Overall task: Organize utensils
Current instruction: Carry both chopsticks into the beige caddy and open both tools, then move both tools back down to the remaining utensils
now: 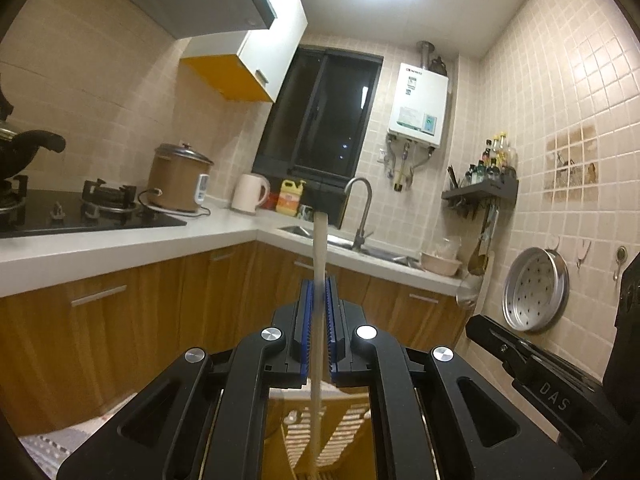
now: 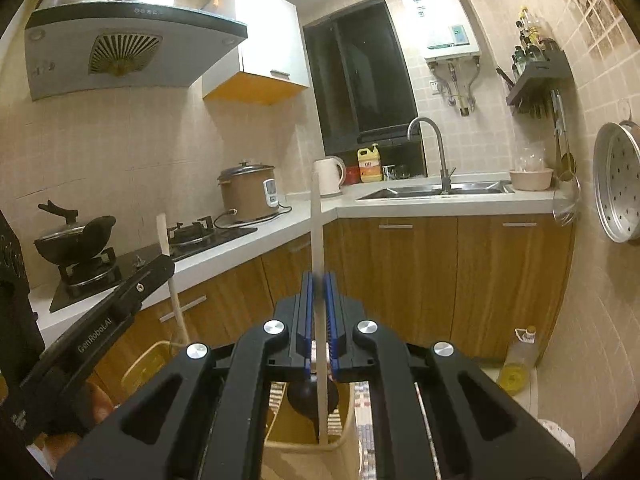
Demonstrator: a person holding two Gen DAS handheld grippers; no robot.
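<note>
Chopsticks (image 1: 320, 264) stand upright, one clamped in each tool (image 1: 319, 300).

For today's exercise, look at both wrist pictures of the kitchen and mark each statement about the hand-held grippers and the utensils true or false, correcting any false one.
1. The left hand-held gripper is shut on a pale utensil handle. True.
2. The right hand-held gripper is open and holds nothing. False: it is shut on a pale stick.
3. A yellowish basket sits below the right hand-held gripper. True.
4. The perforated steamer tray lies in the sink. False: it hangs on the tiled wall.
5. The wok stands on the stove. True.
</note>
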